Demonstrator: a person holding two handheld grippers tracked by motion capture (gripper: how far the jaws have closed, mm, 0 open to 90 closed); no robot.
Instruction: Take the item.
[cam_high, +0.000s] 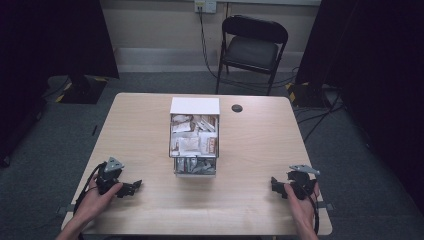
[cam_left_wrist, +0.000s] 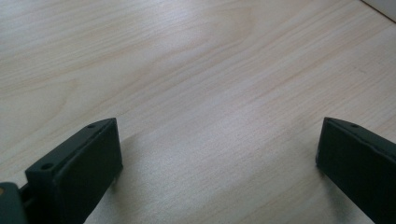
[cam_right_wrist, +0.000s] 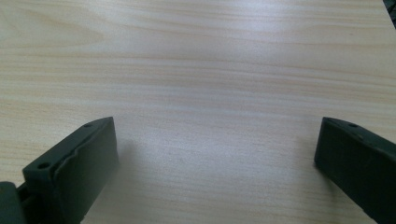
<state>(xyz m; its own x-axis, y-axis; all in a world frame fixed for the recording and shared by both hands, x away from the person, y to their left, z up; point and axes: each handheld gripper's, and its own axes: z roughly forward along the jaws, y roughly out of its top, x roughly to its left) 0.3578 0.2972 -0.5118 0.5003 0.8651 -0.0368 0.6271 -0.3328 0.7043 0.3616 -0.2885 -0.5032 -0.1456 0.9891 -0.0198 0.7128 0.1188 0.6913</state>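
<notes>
A small white drawer unit (cam_high: 194, 106) stands at the middle of the light wooden table (cam_high: 250, 145), with its clear drawer (cam_high: 194, 145) pulled out toward me and packed with several paper sachets. My left gripper (cam_high: 136, 186) rests low over the table near the front left, jaws spread wide, nothing between them. My right gripper (cam_high: 274, 186) rests near the front right, also open and empty. Bare wood grain lies between the left gripper (cam_left_wrist: 219, 144) jaws and between the right gripper (cam_right_wrist: 217, 142) jaws.
A round black grommet (cam_high: 237, 108) sits in the tabletop right of the drawer unit. A black folding chair (cam_high: 252, 50) stands behind the table. Cables run across the grey carpet at the back right. Black curtains hang on both sides.
</notes>
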